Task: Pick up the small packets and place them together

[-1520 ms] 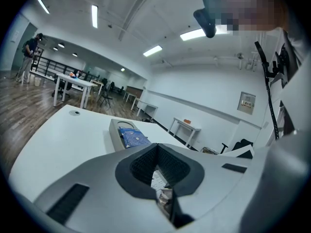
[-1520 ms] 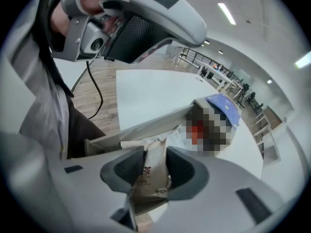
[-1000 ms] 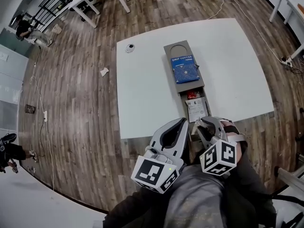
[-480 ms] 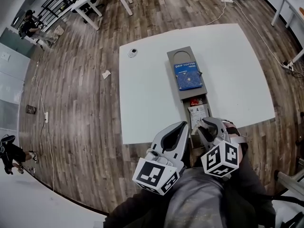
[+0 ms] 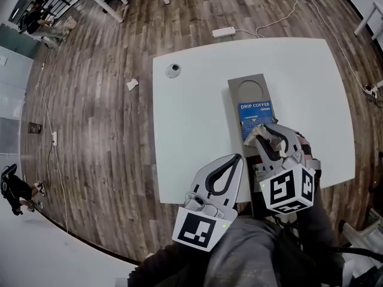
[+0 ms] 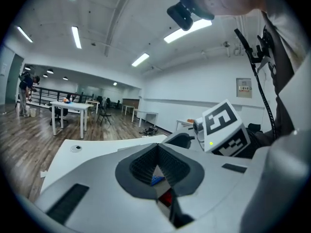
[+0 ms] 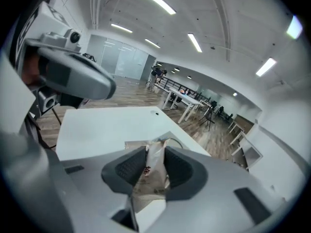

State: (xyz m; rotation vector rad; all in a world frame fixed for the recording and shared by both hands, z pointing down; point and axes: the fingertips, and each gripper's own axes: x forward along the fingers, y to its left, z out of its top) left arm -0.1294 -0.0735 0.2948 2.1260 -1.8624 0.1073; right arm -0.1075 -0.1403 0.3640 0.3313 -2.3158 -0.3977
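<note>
Right gripper [image 7: 155, 152]: jaws clamped on a tan packet [image 7: 151, 174], tilted down over the tray [image 5: 234, 103].
Left gripper [image 6: 156, 148]: jaws together, empty, at the table [image 5: 191, 118] edge.

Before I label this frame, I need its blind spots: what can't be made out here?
- Near end of the tray: head view, covered by the right gripper and its packet.
- Print on the packet: right gripper view, partly behind the jaws, too small to read.
- The red thing: left gripper view, only a sliver shows past the left gripper's shut jaws.
- The round thing on the table: head view, too small to identify.
</note>
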